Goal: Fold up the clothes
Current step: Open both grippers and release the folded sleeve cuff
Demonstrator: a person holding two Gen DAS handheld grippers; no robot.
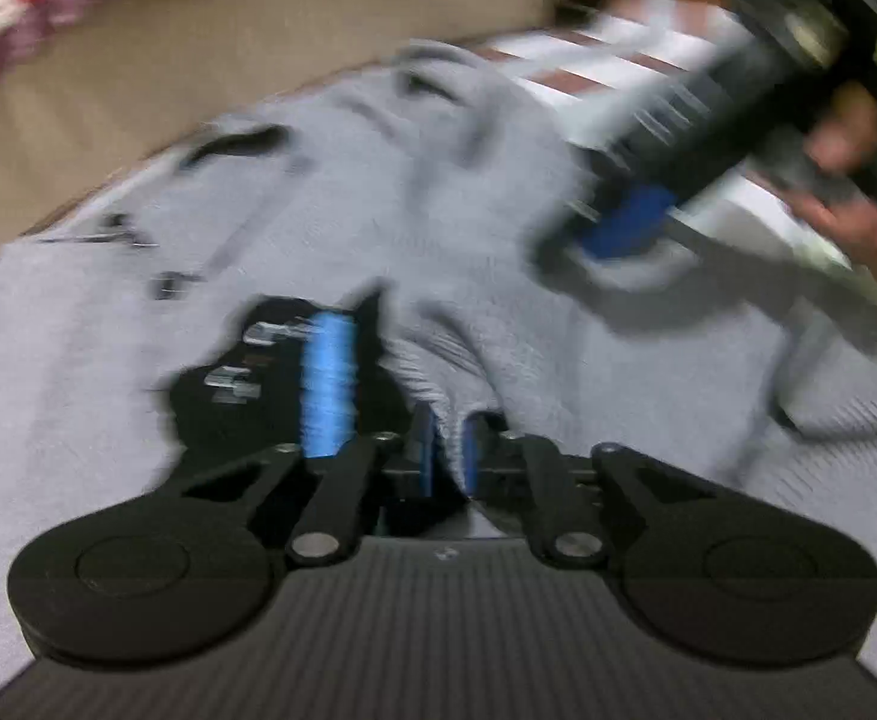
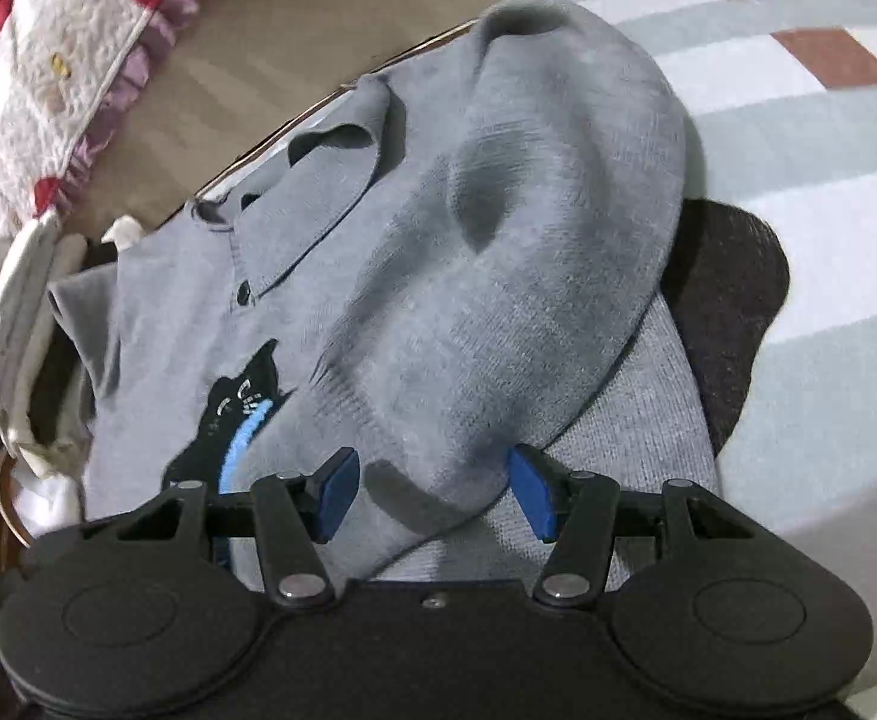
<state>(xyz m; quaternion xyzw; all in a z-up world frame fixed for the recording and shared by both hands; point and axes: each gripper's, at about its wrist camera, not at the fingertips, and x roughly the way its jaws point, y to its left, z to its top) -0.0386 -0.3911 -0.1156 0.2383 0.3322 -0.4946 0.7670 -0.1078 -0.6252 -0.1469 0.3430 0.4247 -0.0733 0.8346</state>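
Nearest to me, the left claw (image 1: 444, 456) has its blue pads pinched almost together on a ridge of the grey knit sweater (image 1: 378, 210), gathering a tuck of ribbed fabric just beside the black cat motif (image 1: 270, 360) with its blue stripe. The picture there is blurred, so the exact fold it holds is hard to read.

The right claw (image 2: 432, 495) stands with its jaws well apart, straddling a soft hump of the same sweater (image 2: 468, 276); the fabric lies between the pads, but they do not seem to press on it, so I judge it holds nothing. In the left wrist view this claw (image 1: 624, 234) hangs over the sweater's far side, a hand (image 1: 858, 222) behind it.

The sweater lies on a bed, front up, collar (image 2: 312, 204) and buttons showing, one side thrown loosely over the middle in a puffy, uneven lump. A dark cloth (image 2: 732, 306) peeks from under its edge, on the striped blanket (image 2: 798, 138). Farther off, a quilt with a purple frill (image 2: 60, 78) lies beside a tan surface.

As I judge it, the folding is at an early stage: one side is brought in but not flattened, and the other side and the final halving are left.
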